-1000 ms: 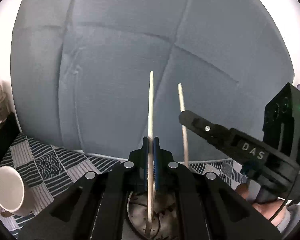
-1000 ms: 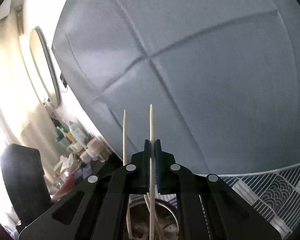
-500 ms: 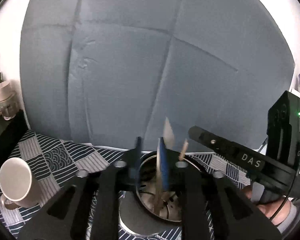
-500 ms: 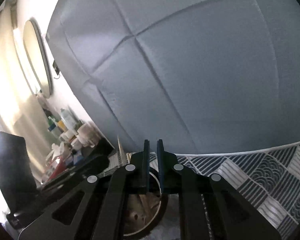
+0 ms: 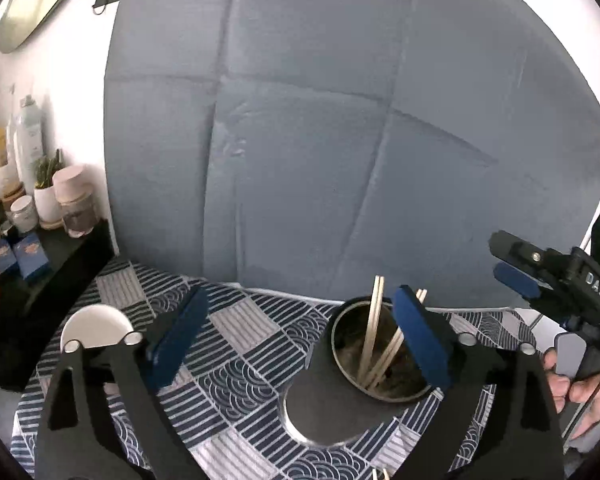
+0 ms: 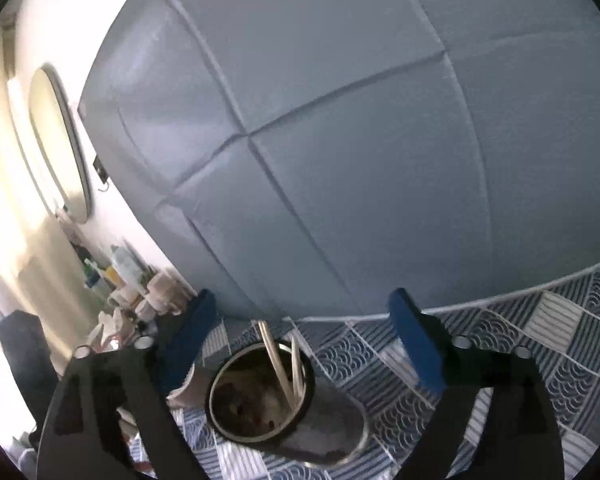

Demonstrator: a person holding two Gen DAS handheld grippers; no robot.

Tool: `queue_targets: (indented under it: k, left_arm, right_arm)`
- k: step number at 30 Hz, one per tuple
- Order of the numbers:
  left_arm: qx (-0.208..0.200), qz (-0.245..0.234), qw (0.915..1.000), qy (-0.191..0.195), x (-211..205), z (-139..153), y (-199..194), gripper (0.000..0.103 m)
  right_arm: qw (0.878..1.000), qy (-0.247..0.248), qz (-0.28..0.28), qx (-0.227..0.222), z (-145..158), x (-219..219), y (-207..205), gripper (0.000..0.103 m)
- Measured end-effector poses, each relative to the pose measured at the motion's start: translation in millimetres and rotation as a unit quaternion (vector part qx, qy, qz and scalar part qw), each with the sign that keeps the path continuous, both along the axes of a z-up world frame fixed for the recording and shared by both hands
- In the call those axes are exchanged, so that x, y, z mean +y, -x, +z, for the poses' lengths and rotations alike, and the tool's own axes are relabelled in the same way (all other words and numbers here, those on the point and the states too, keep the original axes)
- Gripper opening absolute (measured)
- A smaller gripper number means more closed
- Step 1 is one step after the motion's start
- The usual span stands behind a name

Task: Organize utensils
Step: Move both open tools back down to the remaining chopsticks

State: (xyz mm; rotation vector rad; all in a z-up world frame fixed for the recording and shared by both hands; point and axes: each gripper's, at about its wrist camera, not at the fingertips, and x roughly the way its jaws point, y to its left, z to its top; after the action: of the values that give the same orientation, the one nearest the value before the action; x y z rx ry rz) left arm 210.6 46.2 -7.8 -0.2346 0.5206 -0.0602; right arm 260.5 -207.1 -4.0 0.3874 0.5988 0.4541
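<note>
Released since a second ago: two pale wooden chopsticks [image 5: 374, 334] now leaning inside round dark metal holder [image 5: 342, 364]; left gripper [image 5: 300, 336] and right gripper [image 6: 302, 334] both spread wide, holding nothing, above patterned blue-and-white cloth [image 5: 236, 344].

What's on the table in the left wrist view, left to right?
Shelf of jars and bottles → white mug → left gripper, open → metal holder with chopsticks → right gripper → hand.

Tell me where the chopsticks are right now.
The chopsticks stand leaning inside the dark metal cup on the patterned cloth, lower centre-right in the left wrist view, white mug far to their left.
</note>
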Motion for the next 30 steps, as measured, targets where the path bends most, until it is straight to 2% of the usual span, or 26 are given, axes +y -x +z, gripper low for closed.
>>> queue_targets:
  k: [8, 15, 20, 23, 30]
  left_arm:
    - [0.037, -0.005, 0.999, -0.027, -5.1, -13.0, 23.0, 0.097]
    - [0.092, -0.027, 0.9944, -0.044, -16.9, -52.3, 48.0, 0.097]
    - [0.146, -0.064, 0.9854, -0.061, -35.7, -91.2, 69.0, 0.097]
    - [0.157, -0.074, 0.9812, -0.083, -48.7, -108.1, 80.0, 0.097]
    - [0.199, -0.112, 0.9681, -0.103, -78.2, -140.6, 96.2, 0.097]
  right_arm:
    - [0.998, 0.022, -0.025, 0.062, -17.7, -22.2, 22.9, 0.087]
    - [0.991, 0.069, -0.027, 0.109, -59.5, -33.4, 58.1, 0.087]
    - [0.982, 0.108, -0.019, 0.153, -99.8, -35.3, 85.9, 0.087]
    - [0.977, 0.132, -0.012, 0.167, -116.8, -33.5, 101.0, 0.087]
    - [0.965, 0.168, -0.006, 0.201, -146.3, -39.6, 124.2, 0.087]
